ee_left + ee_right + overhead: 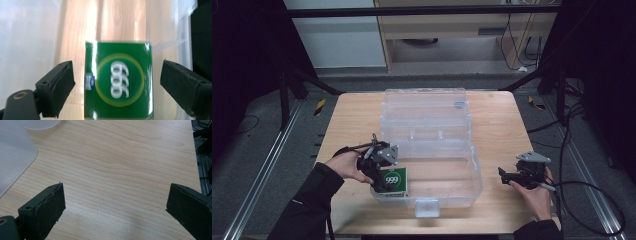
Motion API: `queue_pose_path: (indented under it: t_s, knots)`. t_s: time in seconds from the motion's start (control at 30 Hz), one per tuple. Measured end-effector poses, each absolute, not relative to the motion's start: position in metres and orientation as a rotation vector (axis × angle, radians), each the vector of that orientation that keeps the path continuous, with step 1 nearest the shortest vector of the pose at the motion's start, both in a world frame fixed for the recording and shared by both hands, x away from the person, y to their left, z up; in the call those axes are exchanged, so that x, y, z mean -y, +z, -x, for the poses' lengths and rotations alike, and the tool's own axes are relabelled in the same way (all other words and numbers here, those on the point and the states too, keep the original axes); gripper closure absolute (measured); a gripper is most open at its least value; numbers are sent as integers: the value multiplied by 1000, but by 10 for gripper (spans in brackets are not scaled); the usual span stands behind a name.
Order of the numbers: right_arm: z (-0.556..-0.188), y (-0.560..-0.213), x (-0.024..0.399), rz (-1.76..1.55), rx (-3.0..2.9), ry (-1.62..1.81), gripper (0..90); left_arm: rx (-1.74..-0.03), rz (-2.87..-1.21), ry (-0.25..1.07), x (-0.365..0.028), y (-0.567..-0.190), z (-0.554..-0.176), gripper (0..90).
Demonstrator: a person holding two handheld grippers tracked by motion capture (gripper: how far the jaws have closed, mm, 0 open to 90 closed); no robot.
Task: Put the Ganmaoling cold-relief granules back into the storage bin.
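Left tongs (117, 82) are standing wide astride the green carton (118, 80) in the clear bin (462, 150): likely light, glossy, crushable; grip its side faces. Right tongs (116, 212) are gaping over the desk (120, 165).

Your work surface is a light wooden table (352, 115) with visible grain, standing on grey floor between metal rails. Directly on it you have one clear plastic storage box (464, 192) near the middle, its hinged lid (424, 107) thrown open and lying flat on the far half of the tabletop. In the right gripper view you see bare wood (120, 165) with a rounded corner of the clear plastic (15, 155) resting on it at upper left.
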State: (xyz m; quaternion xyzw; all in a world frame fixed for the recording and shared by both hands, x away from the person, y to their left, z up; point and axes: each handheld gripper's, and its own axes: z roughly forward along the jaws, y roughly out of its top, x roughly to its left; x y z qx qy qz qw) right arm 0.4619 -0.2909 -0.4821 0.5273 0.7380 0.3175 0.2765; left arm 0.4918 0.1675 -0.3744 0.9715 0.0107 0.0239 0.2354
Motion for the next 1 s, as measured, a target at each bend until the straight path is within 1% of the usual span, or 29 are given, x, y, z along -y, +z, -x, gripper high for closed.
queue_pose_path:
  t_s: [0.1,0.17,0.23,0.37,0.4,0.43,0.47,0.5,0.53,0.57,0.73,0.8,0.83,1.0]
  knots:
    - [-462,-482,291,-1414,-1982,857,23,-26,-2659,105,-170,-364,-489,130]
    - [-462,-482,291,-1418,-1980,858,23,-31,-2628,131,-176,-354,-486,155]
    - [-462,-482,291,-1417,-1979,860,23,-32,-2623,137,-178,-351,-485,168]
    - [-461,-481,292,-1423,-1976,858,28,-89,-2585,215,-201,-337,-480,195]
    - [-461,-481,292,-1423,-1976,857,29,-89,-2585,215,-201,-337,-480,198]
    - [-461,-481,292,-1424,-1975,856,30,-125,-2558,248,-212,-332,-479,203]
    - [-461,-481,292,-1424,-1975,856,30,-125,-2558,248,-212,-332,-479,207]
    - [-461,-481,292,-1426,-1976,857,31,-158,-2543,288,-223,-329,-477,212]
    - [-461,-481,292,-1426,-1975,857,31,-175,-2533,302,-230,-328,-476,212]
    - [-461,-481,292,-1427,-1975,857,31,-175,-2533,302,-230,-328,-476,214]
    - [-461,-481,291,-1429,-1978,854,32,-257,-2500,342,-257,-330,-472,226]
    - [-461,-482,291,-1429,-1981,848,32,-308,-2476,342,-270,-338,-471,230]
    - [-461,-482,291,-1429,-1981,848,32,-308,-2476,342,-270,-338,-471,230]
    - [-460,-482,291,-1421,-1977,843,33,-429,-2429,330,-290,-361,-471,229]
